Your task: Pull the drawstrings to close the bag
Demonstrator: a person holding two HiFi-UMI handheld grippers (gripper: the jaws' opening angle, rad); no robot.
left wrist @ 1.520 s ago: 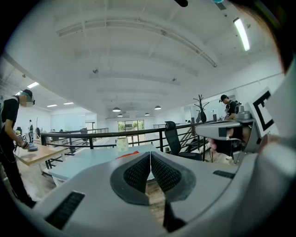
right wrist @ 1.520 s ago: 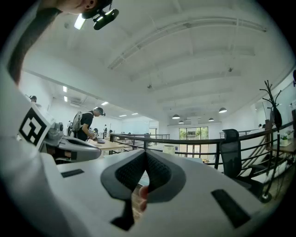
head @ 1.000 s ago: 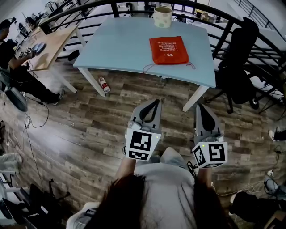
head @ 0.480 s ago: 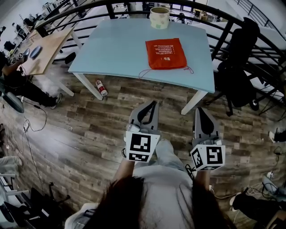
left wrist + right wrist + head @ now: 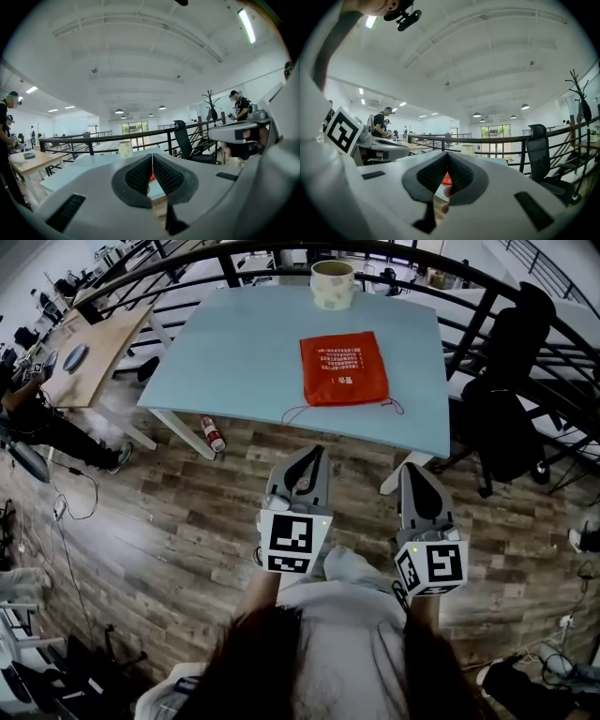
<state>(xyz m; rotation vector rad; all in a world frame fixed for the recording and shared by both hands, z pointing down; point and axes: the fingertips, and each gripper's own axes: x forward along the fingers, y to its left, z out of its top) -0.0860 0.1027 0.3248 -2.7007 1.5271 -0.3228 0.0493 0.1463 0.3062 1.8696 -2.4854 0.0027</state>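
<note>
A red drawstring bag [image 5: 343, 368] lies flat on the light blue table [image 5: 244, 343], its thin cords trailing over the near edge of the bag [image 5: 298, 412]. Both grippers hang over the wooden floor, short of the table and well apart from the bag. My left gripper [image 5: 314, 454] is shut with nothing in it, and so is my right gripper [image 5: 410, 469]. In the left gripper view the left gripper [image 5: 152, 157] shows closed pads with a red sliver of the bag [image 5: 151, 177] beyond. The right gripper [image 5: 447, 155] also frames the bag [image 5: 446, 179].
A pale roll or cup [image 5: 333, 284] stands at the table's far edge. A black office chair [image 5: 511, 362] is at the right, a wooden desk [image 5: 89, 352] at the left, a bottle [image 5: 215, 435] on the floor by a table leg. A dark railing runs behind.
The table and bag have drawn nearer and lower in the head view as the person steps forward. Both grippers stay shut and level, carried along.
</note>
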